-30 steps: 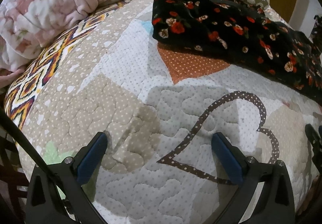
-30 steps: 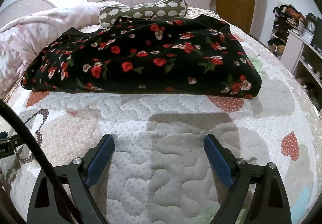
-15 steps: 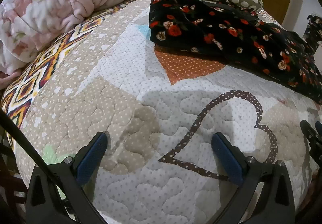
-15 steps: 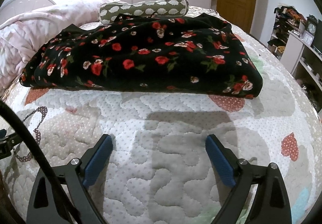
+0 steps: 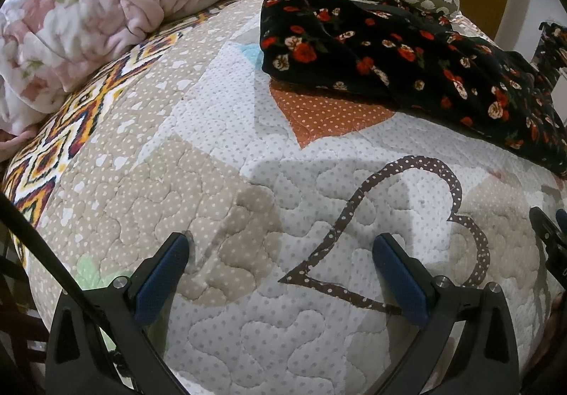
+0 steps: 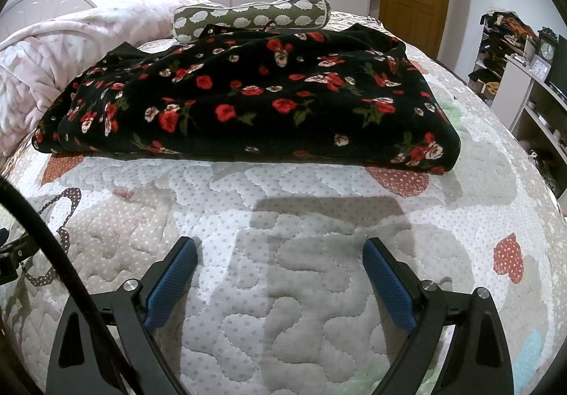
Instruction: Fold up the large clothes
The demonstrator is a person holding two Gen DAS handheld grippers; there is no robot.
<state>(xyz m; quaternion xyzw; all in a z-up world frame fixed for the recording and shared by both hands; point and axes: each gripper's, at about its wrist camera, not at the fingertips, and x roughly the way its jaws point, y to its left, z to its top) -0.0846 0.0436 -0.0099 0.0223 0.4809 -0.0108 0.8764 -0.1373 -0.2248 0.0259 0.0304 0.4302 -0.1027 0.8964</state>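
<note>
While both grippers' fingers [image 5: 161, 274] [image 6: 388, 285] gape empty, bare quilt [image 6: 283, 253] separates them from the dress [image 6: 248, 100]; pillow [image 6: 251, 17] beyond.

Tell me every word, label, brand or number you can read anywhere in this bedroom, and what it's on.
No words or brand names can be read.
Clock on the shelf unit: it has a dial, but its numerals are too small to read.
Smaller clock beside it: also too small.
Floral garment, quilt: patterns only, no text.

The folded dress [image 6: 248, 104] lies on the bed [image 6: 283, 288], bolster pillow [image 6: 251, 17] behind it, blanket [image 6: 42, 76] to its left.
</note>
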